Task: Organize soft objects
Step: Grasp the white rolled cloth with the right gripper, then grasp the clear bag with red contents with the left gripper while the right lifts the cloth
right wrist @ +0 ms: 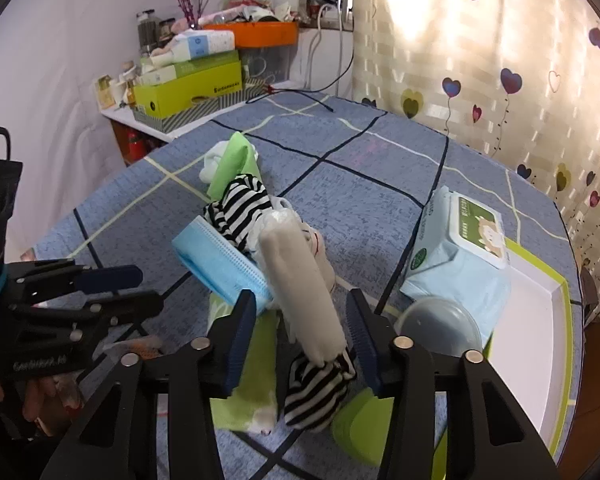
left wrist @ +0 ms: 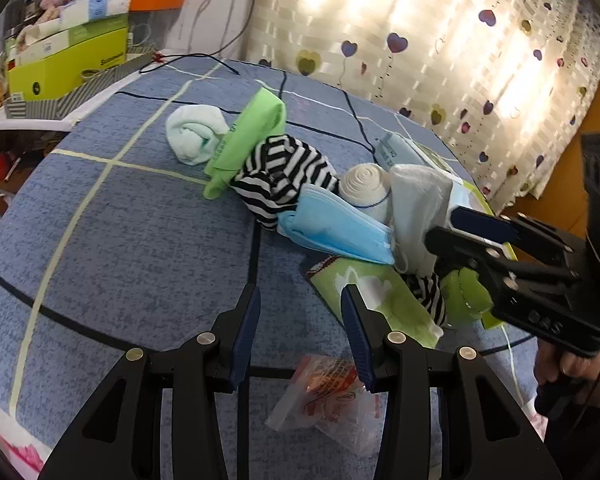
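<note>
mask (right wrist: 220, 264) left of sock roll (right wrist: 304, 300), wipes pack (right wrist: 456, 248) right

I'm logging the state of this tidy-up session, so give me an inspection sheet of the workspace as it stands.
Surface: blue checked cloth over the table, mostly bare on the near left.
Job's things: striped sock, green sock, pale rolled sock, cream rolled sock, blue face mask, white cloth roll heaped in a line.
Clutter: wipes pack, clear lid, green-rimmed tray, snack wrapper.
Grippers: left gripper open over bare cloth; right gripper open, straddling the white cloth roll.
Cables: black cable at the far edge.
Surroundings: heart-print curtain, boxes on a side shelf.
</note>
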Demonstrator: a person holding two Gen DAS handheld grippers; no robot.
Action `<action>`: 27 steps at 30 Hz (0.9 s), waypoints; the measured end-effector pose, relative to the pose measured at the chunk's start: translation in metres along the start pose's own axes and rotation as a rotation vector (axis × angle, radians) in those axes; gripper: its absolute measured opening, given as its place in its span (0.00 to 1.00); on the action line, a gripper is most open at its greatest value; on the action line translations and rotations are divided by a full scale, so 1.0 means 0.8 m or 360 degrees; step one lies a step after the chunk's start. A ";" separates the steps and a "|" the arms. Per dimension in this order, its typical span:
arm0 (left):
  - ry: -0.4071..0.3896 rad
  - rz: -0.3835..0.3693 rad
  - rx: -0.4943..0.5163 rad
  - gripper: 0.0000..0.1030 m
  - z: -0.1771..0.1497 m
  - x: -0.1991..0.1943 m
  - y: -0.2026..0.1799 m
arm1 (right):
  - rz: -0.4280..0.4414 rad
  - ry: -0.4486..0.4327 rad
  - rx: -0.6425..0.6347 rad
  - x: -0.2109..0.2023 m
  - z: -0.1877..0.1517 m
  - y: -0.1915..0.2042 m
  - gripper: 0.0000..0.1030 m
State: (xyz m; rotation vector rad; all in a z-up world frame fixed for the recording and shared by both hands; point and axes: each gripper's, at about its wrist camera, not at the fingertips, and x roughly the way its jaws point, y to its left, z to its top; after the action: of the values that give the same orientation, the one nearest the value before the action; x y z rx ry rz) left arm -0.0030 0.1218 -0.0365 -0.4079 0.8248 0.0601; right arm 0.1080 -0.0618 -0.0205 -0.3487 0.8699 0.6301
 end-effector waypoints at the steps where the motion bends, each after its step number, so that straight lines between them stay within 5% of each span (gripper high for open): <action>1: 0.0011 -0.0014 0.0008 0.42 0.000 0.002 0.000 | 0.0004 0.0008 -0.0007 0.004 0.002 0.000 0.37; 4: 0.0022 -0.0019 0.0018 0.42 -0.002 0.003 0.002 | 0.0013 0.0031 -0.0019 0.017 0.006 -0.001 0.21; 8: 0.0018 -0.0023 0.0039 0.42 -0.004 -0.001 0.005 | 0.0009 0.0009 -0.0002 0.017 0.010 -0.004 0.15; 27: 0.0197 -0.0074 0.0191 0.51 -0.055 0.005 -0.016 | -0.0007 -0.0215 0.0031 -0.082 -0.014 0.012 0.14</action>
State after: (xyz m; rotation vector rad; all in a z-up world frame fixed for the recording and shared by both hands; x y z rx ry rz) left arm -0.0286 0.0930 -0.0619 -0.3196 0.9353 -0.0585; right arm 0.0631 -0.0844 0.0245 -0.2868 0.7458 0.6335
